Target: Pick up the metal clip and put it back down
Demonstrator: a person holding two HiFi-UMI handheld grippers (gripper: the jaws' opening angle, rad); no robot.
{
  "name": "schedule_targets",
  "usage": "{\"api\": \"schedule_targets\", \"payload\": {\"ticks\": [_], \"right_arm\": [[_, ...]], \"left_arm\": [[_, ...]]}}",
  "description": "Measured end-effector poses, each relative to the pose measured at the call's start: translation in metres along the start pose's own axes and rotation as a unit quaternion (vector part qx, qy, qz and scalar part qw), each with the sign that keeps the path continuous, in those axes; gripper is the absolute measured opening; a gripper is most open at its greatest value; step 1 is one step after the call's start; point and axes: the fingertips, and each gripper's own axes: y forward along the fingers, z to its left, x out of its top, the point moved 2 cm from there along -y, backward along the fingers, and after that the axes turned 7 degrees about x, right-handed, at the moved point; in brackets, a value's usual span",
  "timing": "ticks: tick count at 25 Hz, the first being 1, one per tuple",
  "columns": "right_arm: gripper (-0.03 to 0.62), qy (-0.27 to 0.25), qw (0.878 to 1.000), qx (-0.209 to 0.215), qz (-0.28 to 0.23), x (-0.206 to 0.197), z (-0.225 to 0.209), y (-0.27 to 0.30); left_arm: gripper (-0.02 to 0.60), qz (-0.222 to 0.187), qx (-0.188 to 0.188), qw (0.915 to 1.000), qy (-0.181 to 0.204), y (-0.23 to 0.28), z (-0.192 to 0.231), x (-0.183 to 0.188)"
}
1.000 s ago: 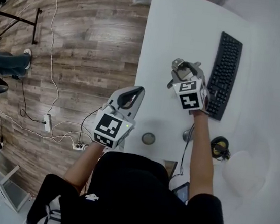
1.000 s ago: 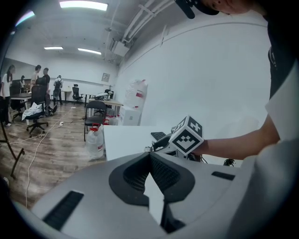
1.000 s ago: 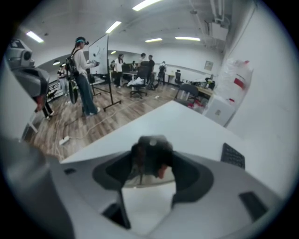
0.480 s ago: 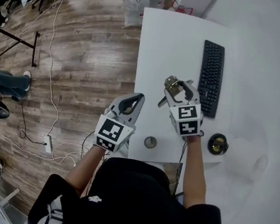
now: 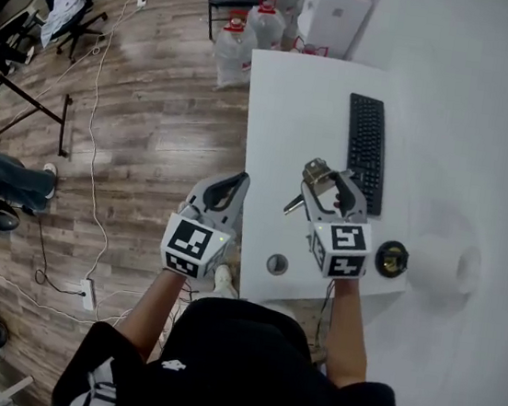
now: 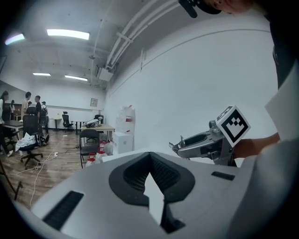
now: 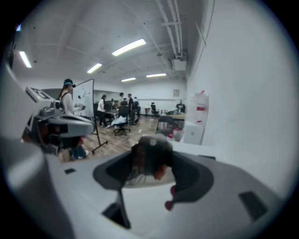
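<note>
Presently the right gripper (image 5: pixel 324 181) has its jaws clenched on the metal clip (image 5: pixel 310 171), seemingly clear of the worktop (image 5: pixel 295 101). The left gripper (image 5: pixel 235 186) has its jaws together, empty. Lower the clip level before releasing.

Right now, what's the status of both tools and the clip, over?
Left tool shut, empty, by the table edge. Right tool shut on the metal clip, over the table. Keyboard to its right, not in the way.

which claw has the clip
The right claw, shut on the clip; the left claw is shut with nothing in it.
</note>
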Motion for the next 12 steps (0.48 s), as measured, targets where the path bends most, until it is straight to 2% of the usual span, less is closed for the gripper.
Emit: {"api": "schedule_targets", "payload": {"ticks": [12], "right_arm": [[0.285, 0.003, 0.995, -0.034, -0.095, 0.041, 0.027, -0.068]], "left_arm": [[0.025, -0.064, 0.005, 0.9975, 0.030, -0.048, -0.002, 0.054]]}}
